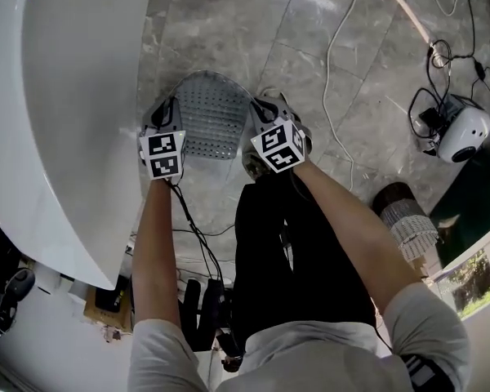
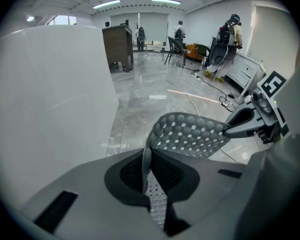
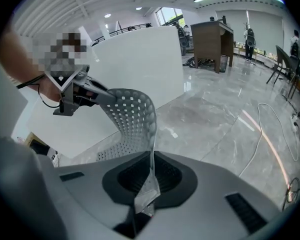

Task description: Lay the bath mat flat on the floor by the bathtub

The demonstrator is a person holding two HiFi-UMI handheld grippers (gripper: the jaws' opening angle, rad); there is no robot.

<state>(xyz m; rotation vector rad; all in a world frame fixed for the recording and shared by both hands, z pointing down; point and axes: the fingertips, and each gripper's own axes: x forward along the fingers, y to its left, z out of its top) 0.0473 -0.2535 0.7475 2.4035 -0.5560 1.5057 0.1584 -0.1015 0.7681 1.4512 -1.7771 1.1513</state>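
The left gripper (image 1: 168, 109) and right gripper (image 1: 261, 109), each clamped on a side edge of the bath mat (image 1: 211, 113) slung above the floor (image 1: 327, 80) beside the bathtub (image 1: 73, 96), should lower evenly, keeping it taut.

Your bath mat (image 1: 206, 114) is mid-grey with a regular grid of small square holes. The bathtub (image 1: 65, 96) is plain glossy white, and the floor (image 1: 351, 72) is grey veined marble tile. Your left gripper (image 2: 146, 181) and right gripper (image 3: 151, 178) are grey, their cubes bearing black-and-white square markers.
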